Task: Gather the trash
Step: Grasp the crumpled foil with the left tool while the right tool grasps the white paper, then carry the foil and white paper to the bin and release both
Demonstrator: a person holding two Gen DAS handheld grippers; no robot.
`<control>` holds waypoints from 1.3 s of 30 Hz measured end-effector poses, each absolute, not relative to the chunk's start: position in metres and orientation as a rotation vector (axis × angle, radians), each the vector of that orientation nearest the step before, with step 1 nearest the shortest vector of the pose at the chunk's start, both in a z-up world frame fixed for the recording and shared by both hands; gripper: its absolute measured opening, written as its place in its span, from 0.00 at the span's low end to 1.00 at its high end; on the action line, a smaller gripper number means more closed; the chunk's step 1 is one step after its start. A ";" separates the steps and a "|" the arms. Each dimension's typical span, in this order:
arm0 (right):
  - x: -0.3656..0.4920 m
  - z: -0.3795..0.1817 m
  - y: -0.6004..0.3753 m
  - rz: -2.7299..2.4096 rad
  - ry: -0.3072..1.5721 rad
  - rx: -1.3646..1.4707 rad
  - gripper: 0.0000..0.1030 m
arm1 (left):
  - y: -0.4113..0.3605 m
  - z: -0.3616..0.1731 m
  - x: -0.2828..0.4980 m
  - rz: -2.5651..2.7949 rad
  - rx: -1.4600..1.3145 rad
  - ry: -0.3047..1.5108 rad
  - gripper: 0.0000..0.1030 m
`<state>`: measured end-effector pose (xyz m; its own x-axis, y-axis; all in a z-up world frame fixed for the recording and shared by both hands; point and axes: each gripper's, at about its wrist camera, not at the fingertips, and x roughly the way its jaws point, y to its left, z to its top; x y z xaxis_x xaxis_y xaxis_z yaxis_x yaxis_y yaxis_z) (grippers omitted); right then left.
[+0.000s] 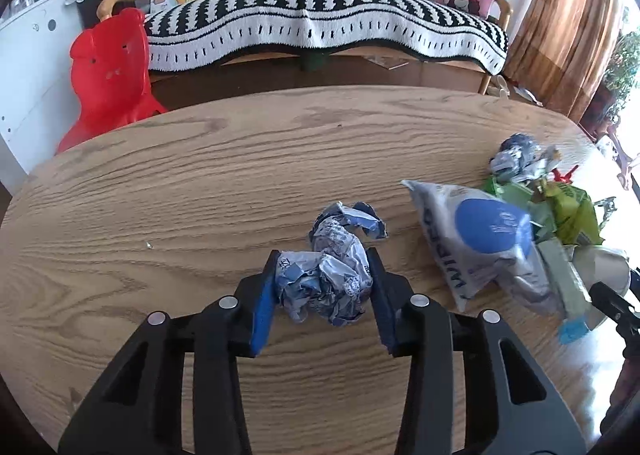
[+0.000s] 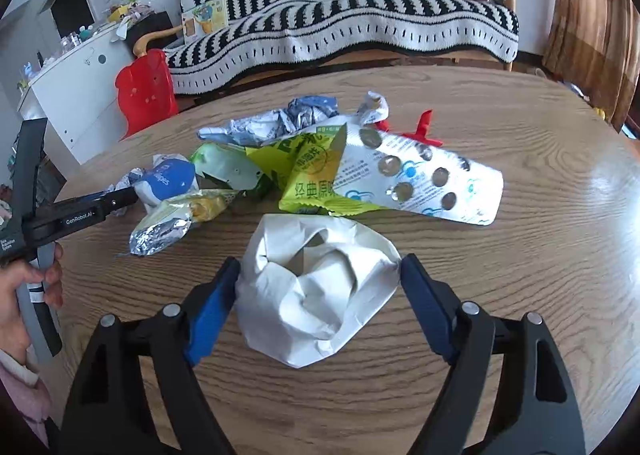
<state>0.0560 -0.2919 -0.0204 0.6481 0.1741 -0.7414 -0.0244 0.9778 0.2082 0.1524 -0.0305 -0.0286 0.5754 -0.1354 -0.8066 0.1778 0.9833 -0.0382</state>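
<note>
1. Left tongs (image 1: 324, 283) pinch the crumpled blue-and-white paper wrapper (image 1: 332, 275) on the oak-grain counter (image 1: 160, 195).
2. Right tongs (image 2: 318, 287), wide, touch both sides of the crushed white paper cup (image 2: 316, 287); squeeze firmly, then lift straight.

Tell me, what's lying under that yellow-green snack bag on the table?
The snack bag overlaps a silver blister sheet on its right and a pale green wrapper on its left. A crumpled blue-white wrapper pokes out behind. Whatever lies directly beneath it is covered.
</note>
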 end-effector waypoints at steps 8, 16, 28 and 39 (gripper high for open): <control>0.036 -0.014 -0.306 0.095 0.833 0.208 0.77 | -0.030 -0.019 0.134 -0.168 0.026 0.940 0.40; 0.037 -0.013 -0.310 0.060 0.835 0.243 0.77 | -0.029 -0.012 0.125 -0.176 0.022 0.927 0.40; -0.082 0.044 -0.375 0.067 0.602 0.454 0.77 | -0.101 0.069 0.026 -0.390 -0.034 0.778 0.40; -0.299 -0.029 -0.545 -0.233 0.685 0.728 0.77 | -0.360 0.031 -0.140 -1.004 0.220 1.090 0.40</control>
